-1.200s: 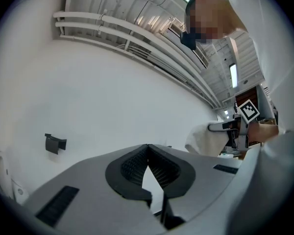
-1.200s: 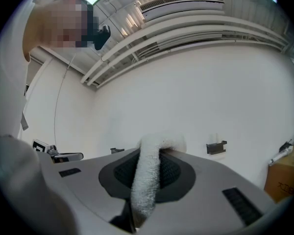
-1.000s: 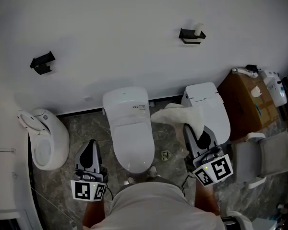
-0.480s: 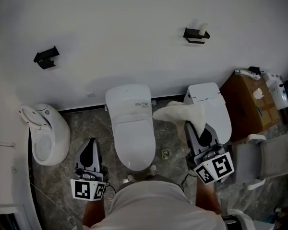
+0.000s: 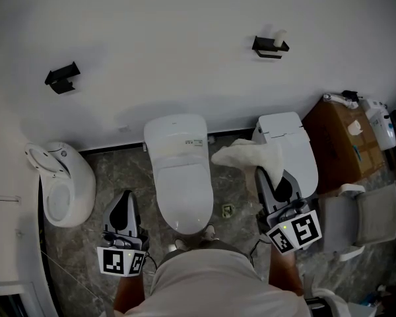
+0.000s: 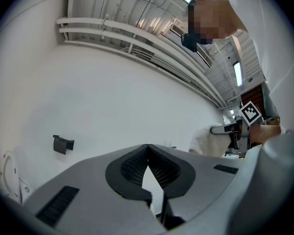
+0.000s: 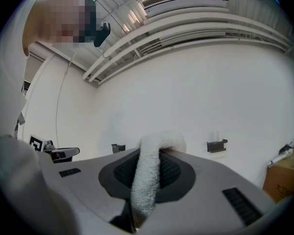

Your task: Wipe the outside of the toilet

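A white toilet [image 5: 180,177] with its lid down stands against the wall at the middle of the head view. My right gripper [image 5: 267,170] is to its right, shut on a white cloth [image 5: 249,156] that droops leftward off the jaw tips. The same cloth [image 7: 149,177] runs between the pads in the right gripper view. On the toilet's left, my left gripper [image 5: 123,207] hangs above the floor, jaws shut with nothing in them [image 6: 147,148]. Both point up at the wall.
A second toilet [image 5: 292,152] stands right of the cloth, a urinal [image 5: 61,185] at the far left. A cardboard box [image 5: 344,142] and a grey chair [image 5: 360,220] crowd the right side. Two black holders [image 5: 61,76] [image 5: 270,45] hang on the wall. Dark marble floor [image 5: 234,197] shows between the toilets.
The view has shifted slightly, so the fixtures sit a little lower and to the right. Both grippers and the cloth hold almost the same places.
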Tool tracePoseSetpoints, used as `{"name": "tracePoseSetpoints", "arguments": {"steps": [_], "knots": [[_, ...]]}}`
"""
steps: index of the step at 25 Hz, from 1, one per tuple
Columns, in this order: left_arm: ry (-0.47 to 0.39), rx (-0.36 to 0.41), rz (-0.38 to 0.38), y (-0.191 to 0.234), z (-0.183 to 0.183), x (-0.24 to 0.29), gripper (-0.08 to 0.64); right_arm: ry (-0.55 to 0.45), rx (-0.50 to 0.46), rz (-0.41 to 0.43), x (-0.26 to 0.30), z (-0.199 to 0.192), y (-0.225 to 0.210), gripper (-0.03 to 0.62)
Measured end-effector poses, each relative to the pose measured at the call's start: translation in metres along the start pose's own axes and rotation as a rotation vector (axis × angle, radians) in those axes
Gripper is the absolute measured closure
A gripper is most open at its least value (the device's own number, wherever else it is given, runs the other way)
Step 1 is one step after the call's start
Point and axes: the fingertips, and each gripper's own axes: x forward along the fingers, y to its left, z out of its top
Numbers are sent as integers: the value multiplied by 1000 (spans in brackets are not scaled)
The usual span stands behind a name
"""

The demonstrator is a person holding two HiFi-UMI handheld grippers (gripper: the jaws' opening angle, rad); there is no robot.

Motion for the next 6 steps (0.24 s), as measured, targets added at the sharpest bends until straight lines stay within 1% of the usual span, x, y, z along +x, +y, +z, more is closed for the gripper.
{"name": "tracePoseSetpoints", "arguments": {"steps": [6], "knots": [[-3, -1, -6, -2, 0, 5, 543, 3, 3, -9, 0, -1, -4, 522]]}}
